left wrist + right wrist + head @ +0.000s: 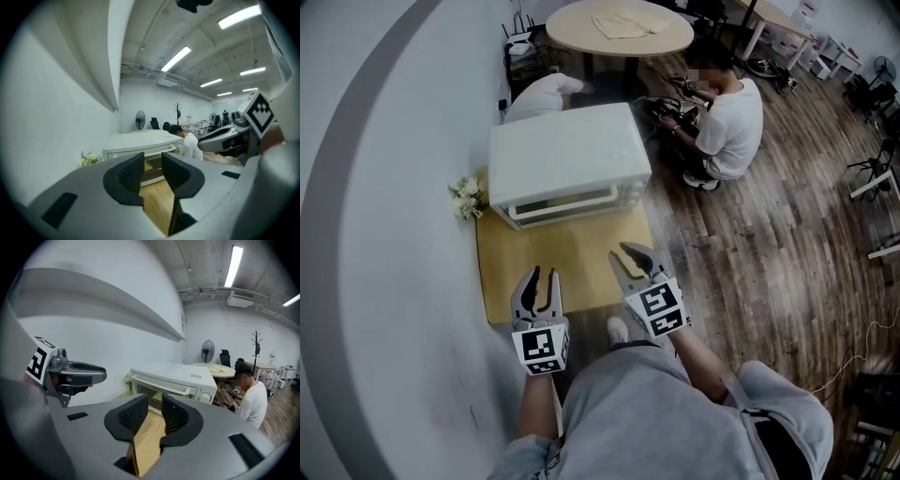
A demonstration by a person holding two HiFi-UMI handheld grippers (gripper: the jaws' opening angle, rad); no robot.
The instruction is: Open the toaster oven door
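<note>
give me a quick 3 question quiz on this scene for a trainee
1. True or false: the oven door is open.
2. Which holds something, left gripper or right gripper? A left, B right, C neither.
3. Fill in: between oven and wall lie ___.
Key: 1 false, it is shut. 2 C, both are open and empty. 3 flowers.

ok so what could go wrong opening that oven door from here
1. The toaster oven just rests on the wooden board; pulling its handle may drag or tip it instead of swinging the door open.
2. The flowers lie by its wall-side corner, where the left claw could knock them.
</note>
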